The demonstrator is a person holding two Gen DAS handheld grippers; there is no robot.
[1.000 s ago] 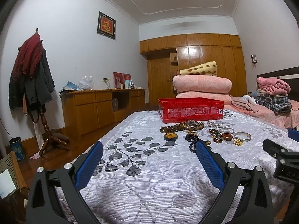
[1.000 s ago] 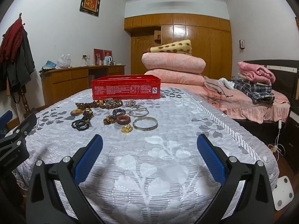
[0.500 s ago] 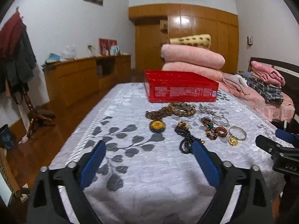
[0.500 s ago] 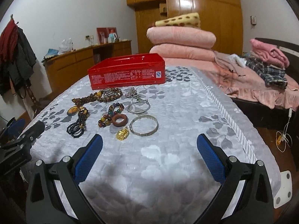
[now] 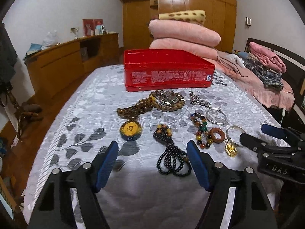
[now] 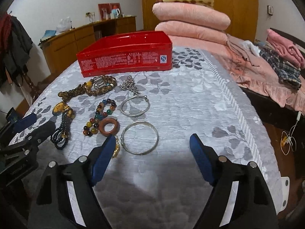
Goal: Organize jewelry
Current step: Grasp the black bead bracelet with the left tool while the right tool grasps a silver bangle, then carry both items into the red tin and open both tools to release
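Both grippers are hovering wide-spread and empty-handed: the left gripper (image 5: 152, 162) over the black bead strand (image 5: 171, 158), the right gripper (image 6: 152, 145) over the silver bangle (image 6: 140, 137) — likely lining up picks for the red tin (image 6: 125, 57) lying open beyond the jewelry on the bed (image 6: 190, 103).

Both grippers hang low, side by side and pointing the same way, tilted a little downward. The left gripper (image 5: 152, 148) has its blue-padded fingers (image 5: 106, 162) spread wide with nothing between them. The right gripper (image 6: 152, 143) is just as wide apart and just as bare, its blue pads (image 6: 200, 160) angled outward. Each shows at the edge of the other's view.
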